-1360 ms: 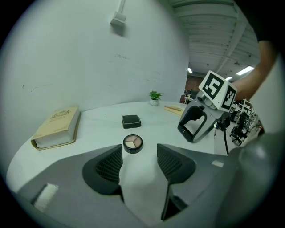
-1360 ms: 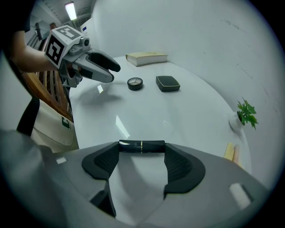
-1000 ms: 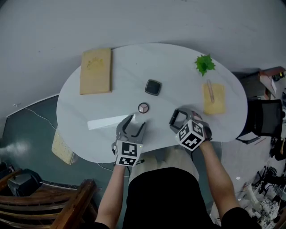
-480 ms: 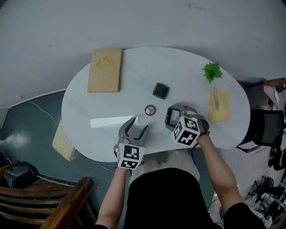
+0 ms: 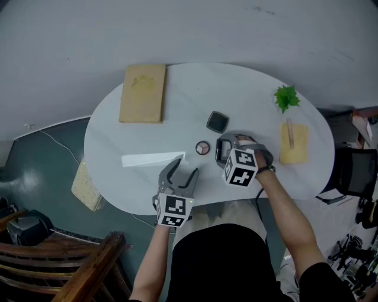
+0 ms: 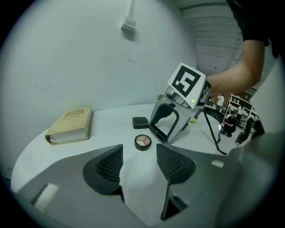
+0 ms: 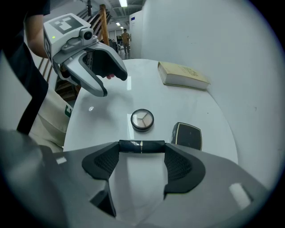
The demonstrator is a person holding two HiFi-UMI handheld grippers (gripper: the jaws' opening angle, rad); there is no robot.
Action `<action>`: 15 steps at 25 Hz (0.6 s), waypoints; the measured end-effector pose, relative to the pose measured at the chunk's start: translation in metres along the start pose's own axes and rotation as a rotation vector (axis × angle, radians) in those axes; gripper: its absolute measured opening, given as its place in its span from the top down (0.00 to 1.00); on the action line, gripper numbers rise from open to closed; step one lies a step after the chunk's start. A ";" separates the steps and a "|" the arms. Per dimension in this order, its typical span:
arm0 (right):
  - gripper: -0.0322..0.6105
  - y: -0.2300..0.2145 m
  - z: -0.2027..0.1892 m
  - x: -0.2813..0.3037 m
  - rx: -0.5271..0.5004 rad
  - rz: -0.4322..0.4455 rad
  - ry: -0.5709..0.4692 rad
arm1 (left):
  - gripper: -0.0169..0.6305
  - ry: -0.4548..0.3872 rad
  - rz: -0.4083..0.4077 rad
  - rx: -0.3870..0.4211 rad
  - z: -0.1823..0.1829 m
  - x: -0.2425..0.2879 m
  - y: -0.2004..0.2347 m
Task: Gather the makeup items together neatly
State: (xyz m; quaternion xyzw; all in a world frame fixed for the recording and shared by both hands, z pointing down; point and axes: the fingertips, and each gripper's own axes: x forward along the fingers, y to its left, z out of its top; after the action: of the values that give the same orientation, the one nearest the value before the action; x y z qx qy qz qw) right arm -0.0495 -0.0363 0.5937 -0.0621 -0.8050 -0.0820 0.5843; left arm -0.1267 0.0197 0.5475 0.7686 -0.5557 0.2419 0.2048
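Black tube (image 7: 141, 146), black square compact (image 5: 217, 122), beige-toned round palette (image 5: 202, 147), tan book (image 5: 143, 93), white table (image 5: 118, 135)

I find the light even and diffuse in all three views, bright enough for detail. The white table (image 5: 177, 106) reads pale, and only faint, soft shadows lie beneath the right gripper (image 5: 220, 151). In the right gripper view, ceiling lamps (image 7: 122, 3) glow far off and a small glint (image 7: 91, 108) marks the tabletop at left. The dark tube (image 7: 141, 146) in its jaws is crisp. Both gripper views bow strongly, with black corners. The left gripper's (image 6: 139, 151) near body is soft.
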 end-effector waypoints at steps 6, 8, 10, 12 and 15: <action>0.44 -0.001 -0.002 0.009 -0.051 0.030 0.030 | 0.61 -0.002 0.010 0.003 0.000 -0.001 0.003; 0.44 -0.002 -0.002 0.011 -0.055 0.032 0.029 | 0.61 -0.003 0.013 0.003 0.001 -0.001 0.005; 0.44 -0.003 0.001 0.013 -0.061 0.026 0.022 | 0.62 -0.006 0.016 0.002 0.001 -0.002 0.005; 0.44 -0.002 0.003 0.014 -0.068 0.028 0.012 | 0.62 -0.006 0.017 0.002 0.001 -0.002 0.005; 0.44 -0.001 0.005 0.015 -0.072 0.036 0.004 | 0.62 0.001 0.021 -0.001 0.001 -0.003 0.006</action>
State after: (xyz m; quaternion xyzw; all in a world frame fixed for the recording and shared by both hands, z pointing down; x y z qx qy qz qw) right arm -0.0589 -0.0365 0.6062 -0.0976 -0.7989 -0.1007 0.5848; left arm -0.1329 0.0194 0.5451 0.7626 -0.5635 0.2443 0.2029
